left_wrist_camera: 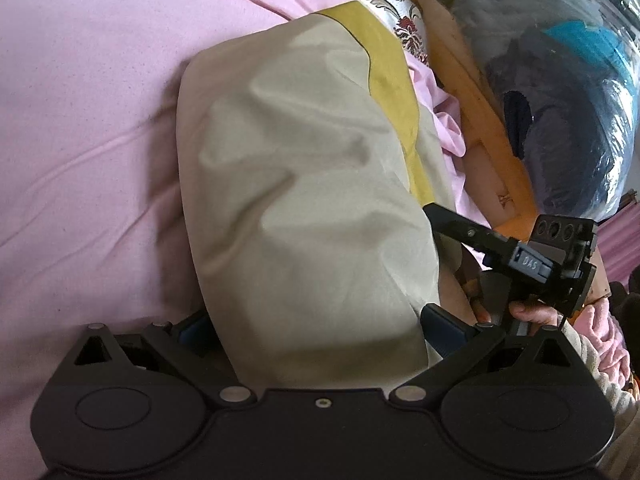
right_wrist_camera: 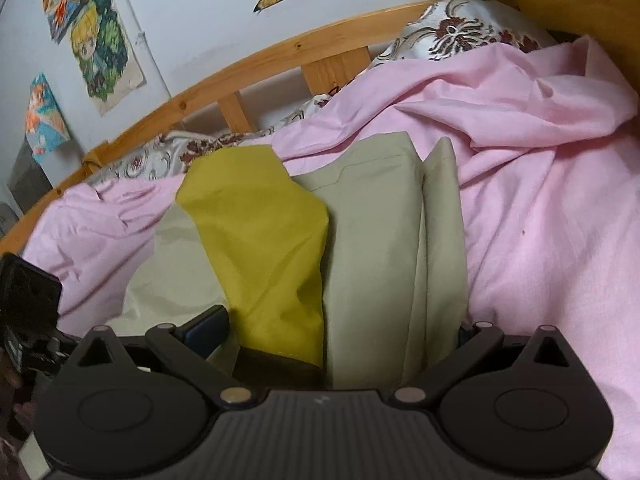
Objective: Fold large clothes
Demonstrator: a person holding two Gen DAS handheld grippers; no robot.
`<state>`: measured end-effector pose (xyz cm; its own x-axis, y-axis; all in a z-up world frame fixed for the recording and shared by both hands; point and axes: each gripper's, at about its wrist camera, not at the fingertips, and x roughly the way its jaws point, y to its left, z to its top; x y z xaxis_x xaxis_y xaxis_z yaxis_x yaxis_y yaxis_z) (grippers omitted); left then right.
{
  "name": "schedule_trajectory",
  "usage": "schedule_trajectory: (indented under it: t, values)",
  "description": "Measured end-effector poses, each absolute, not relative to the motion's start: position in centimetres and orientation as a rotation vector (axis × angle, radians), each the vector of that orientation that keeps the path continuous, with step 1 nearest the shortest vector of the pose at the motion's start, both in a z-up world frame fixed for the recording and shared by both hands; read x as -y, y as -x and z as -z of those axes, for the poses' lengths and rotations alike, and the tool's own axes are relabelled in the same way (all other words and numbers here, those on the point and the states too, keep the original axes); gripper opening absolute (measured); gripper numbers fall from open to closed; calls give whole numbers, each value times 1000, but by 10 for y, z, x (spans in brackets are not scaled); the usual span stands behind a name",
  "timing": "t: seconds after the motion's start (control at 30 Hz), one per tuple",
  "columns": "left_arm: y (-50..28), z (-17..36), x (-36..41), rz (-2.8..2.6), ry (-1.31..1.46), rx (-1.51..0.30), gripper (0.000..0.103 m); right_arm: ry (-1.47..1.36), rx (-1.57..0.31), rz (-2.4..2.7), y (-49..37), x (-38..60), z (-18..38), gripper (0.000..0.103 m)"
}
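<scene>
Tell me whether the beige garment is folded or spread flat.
Folded: the beige garment shows stacked layered edges, its yellow panel doubled over on top.

Only legible text: "DAS", raised letters on a small grey block (left_wrist_camera: 530, 263) on the body of the right tongs (left_wrist_camera: 436, 216), seen from the left wrist view. Right wrist view: the wall posters (right_wrist_camera: 102, 46) carry cartoon figures, no lettering readable. A faint mark on the ribbed housing (right_wrist_camera: 322, 399) can't be made out.
</scene>
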<state>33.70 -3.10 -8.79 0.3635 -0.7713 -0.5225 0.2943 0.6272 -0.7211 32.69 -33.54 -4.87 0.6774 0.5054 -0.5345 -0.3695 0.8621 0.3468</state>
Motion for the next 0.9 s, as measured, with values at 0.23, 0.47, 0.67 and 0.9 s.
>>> schedule_trajectory:
  t: [0.23, 0.47, 0.67, 0.9]
  values:
    - [-338, 87, 36, 735, 560, -964, 102, -185, -654, -477, -326, 330, 51, 103]
    - [-335, 88, 34, 738, 558, -942, 102, -143, -648, -460, -324, 326, 53, 103]
    - [-335, 89, 35, 737, 556, -935, 102, -130, -636, -456, -323, 324, 54, 103]
    - [-333, 90, 32, 742, 555, -930, 102, -109, -620, -446, -320, 321, 56, 103]
